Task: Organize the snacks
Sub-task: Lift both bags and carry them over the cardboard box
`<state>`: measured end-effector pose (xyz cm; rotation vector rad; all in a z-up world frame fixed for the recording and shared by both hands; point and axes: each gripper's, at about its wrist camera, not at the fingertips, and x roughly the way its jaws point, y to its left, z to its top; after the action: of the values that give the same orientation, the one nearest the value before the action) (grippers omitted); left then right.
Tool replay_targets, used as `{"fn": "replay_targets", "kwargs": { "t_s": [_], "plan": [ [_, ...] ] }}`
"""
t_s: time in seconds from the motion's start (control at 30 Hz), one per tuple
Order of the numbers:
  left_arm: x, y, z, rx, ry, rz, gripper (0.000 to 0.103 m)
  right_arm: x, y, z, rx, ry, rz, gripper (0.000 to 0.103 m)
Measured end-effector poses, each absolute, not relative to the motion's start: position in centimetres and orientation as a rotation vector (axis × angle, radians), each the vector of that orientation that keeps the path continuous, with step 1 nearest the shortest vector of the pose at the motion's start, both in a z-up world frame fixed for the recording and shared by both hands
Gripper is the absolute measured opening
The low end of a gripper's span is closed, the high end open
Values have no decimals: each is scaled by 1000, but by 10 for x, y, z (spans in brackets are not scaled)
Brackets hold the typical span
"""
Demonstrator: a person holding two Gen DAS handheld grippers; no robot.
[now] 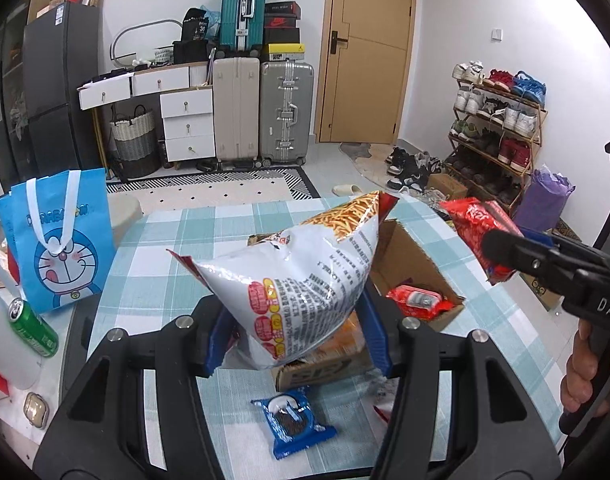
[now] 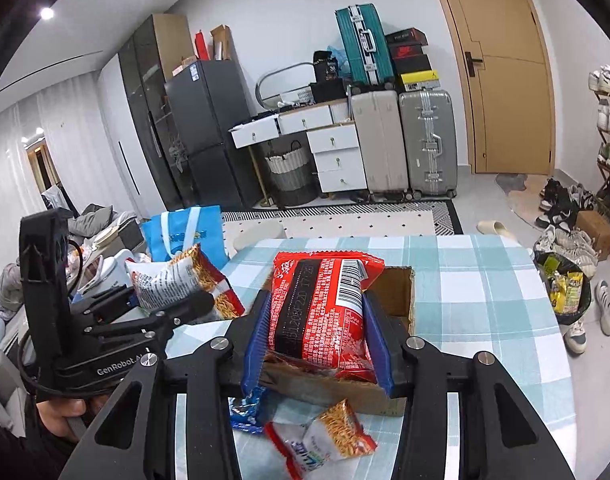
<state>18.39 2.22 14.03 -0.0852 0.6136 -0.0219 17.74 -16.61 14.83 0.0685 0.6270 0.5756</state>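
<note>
A white bag point(image 1: 289, 280) is gripped by the left hand-held gripper point(image 1: 295, 344), a red pack point(image 2: 325, 312) by the right hand-held gripper point(image 2: 319, 344); both are held above the surface point(image 2: 485, 280), and lowering into the box point(image 1: 417, 264) is judged next.

left hand-held gripper point(image 1: 293, 312): blue pads clamped on a bag, angled down | right hand-held gripper point(image 2: 319, 328): blue pads clamped on a packet, angled down | both raised side by side
</note>
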Motion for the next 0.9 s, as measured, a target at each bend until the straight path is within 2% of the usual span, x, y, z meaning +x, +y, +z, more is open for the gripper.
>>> {"fn": "replay_targets", "kwargs": {
  "t_s": [0.5, 0.9],
  "plan": [
    [264, 34, 71, -88, 720, -15, 53, 245, -157, 81, 83, 736, 570, 45],
    [294, 18, 43, -19, 733, 3, 53, 266, -154, 52, 88, 783, 570, 45]
  ]
}}
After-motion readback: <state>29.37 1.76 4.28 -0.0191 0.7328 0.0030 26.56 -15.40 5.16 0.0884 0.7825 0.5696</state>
